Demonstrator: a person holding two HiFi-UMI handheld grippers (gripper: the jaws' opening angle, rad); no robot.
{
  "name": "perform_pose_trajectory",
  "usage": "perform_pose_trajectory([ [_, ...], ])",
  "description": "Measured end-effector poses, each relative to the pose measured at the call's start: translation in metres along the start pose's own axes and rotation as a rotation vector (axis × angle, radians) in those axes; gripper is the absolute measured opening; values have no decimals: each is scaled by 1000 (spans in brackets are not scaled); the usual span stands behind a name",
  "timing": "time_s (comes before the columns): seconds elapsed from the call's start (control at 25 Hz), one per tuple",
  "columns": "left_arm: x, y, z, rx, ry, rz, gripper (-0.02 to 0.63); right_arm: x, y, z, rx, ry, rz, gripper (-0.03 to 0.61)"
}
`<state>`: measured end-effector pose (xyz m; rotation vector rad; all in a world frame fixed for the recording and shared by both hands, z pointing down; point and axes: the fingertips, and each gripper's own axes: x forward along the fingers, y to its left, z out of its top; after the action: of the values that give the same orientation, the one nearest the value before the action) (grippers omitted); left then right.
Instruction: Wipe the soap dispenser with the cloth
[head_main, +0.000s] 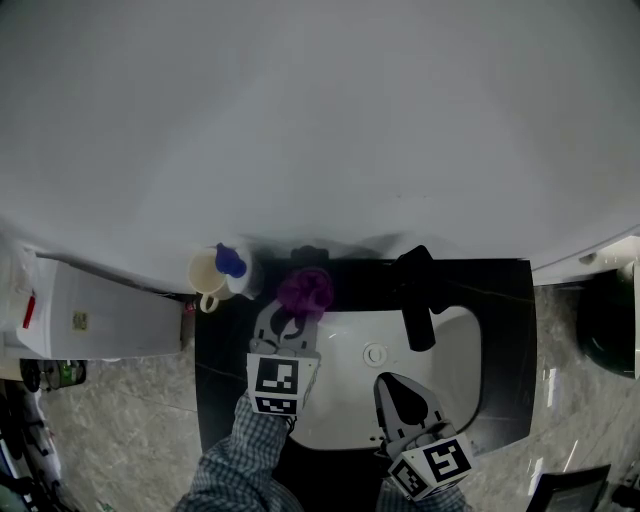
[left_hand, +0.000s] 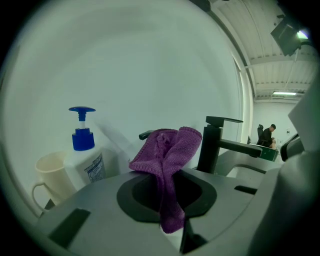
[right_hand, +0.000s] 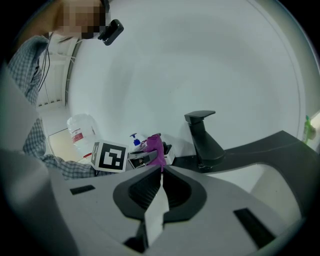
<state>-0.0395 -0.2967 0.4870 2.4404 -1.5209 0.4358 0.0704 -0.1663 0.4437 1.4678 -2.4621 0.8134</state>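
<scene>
Plainly, soap dispenser (head_main: 236, 268) on black counter (head_main: 505, 330), white wall (head_main: 320, 120).

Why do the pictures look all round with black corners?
Left gripper view: the wide lens bends everything into a circle with black corners, yet the cloth looks sharp. Right gripper view: same bending, plus a blurred patch up top. Head view: the wall is evenly lit, the tap dark.

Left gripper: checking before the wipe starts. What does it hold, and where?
The left gripper pinches the purple cloth by one end; the rest bunches above.
</scene>
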Motion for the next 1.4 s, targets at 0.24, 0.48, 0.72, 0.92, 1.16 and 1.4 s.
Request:
perform_pose_trajectory([
  [0.24, -5, -6, -4, 12, 34, -10, 61, 1, 3, 1, -4, 2, 10, 25],
  [0.48, -31, -12, 10, 2, 19, -4, 61, 1, 5, 7, 5, -7, 24, 25],
  [0.72, -43, -7, 63, -26, -110, 52, 61, 1, 4, 8, 4, -6, 36, 25],
  [0.92, -35, -10, 102, 15, -207, 68, 61, 0, 6, 6, 7, -3, 53, 25],
  [1.16, -18, -4, 108, 11, -215, 96, 61, -4, -3, 6, 14, -3, 41, 25],
  [1.4, 7, -5, 87, 13, -158, 88, 61, -9, -9, -1, 21, 9, 33, 25],
])
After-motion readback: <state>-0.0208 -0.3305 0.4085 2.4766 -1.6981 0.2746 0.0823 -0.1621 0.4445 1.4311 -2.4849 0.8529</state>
